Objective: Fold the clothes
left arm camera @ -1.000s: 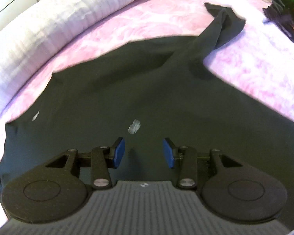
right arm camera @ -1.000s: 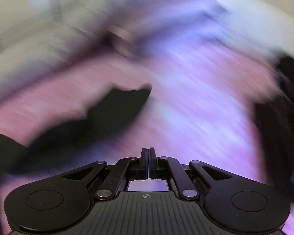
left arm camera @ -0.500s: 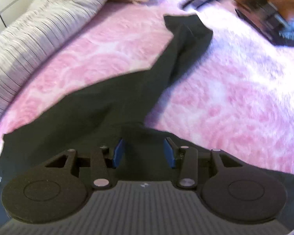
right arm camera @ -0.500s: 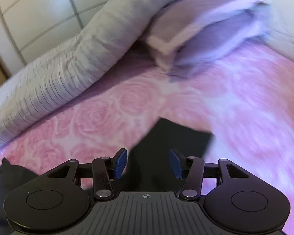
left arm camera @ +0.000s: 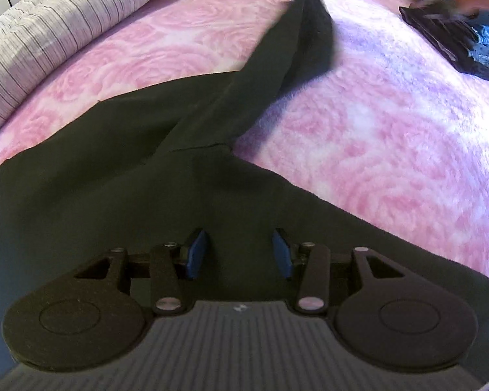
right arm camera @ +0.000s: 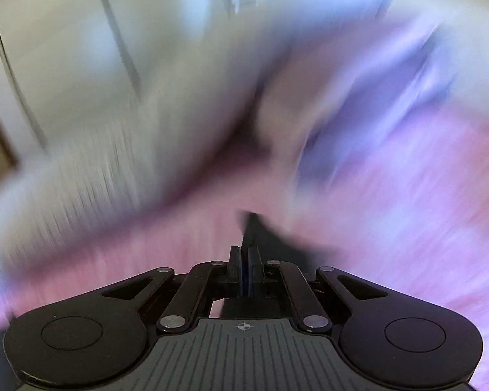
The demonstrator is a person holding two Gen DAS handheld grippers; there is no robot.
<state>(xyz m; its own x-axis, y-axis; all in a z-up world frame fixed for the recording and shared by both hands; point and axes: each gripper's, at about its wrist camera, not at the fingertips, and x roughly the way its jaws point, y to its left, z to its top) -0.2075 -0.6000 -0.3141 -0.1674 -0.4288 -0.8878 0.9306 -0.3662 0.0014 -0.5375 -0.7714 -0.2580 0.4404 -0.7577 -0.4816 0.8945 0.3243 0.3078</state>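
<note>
- Left wrist view: your left gripper (left arm camera: 241, 254) is pointing down over the black garment (left arm camera: 114, 179), blue pads (left arm camera: 197, 254) standing apart with nothing pinched between them. Released, that's how it reads.
- The black garment fills the lower half of this view, lying flat on the pink rose-patterned bedspread (left arm camera: 391, 150).
- One sleeve (left arm camera: 277, 52) runs off toward one o'clock, lifted clear up to the top edge.
- At ten o'clock there's a striped grey duvet (left arm camera: 49, 32) bunched along the edge of the bedspread.
- Up at two o'clock, another dark piece with a pale print (left arm camera: 466, 42) lies on the bedspread, well apart from your garment; above it things are blurred.
- Right wrist view: heavy blur here. Your right gripper (right arm camera: 246, 270) is clenched, fingers pressed together, and a strip of black cloth (right arm camera: 260, 234) comes up out of them toward twelve o'clock. You're grasping the sleeve's cloth.
- Behind it, the pink bedspread (right arm camera: 407, 244) smears across the lower half, the grey duvet (right arm camera: 97, 179) at nine o'clock.
</note>
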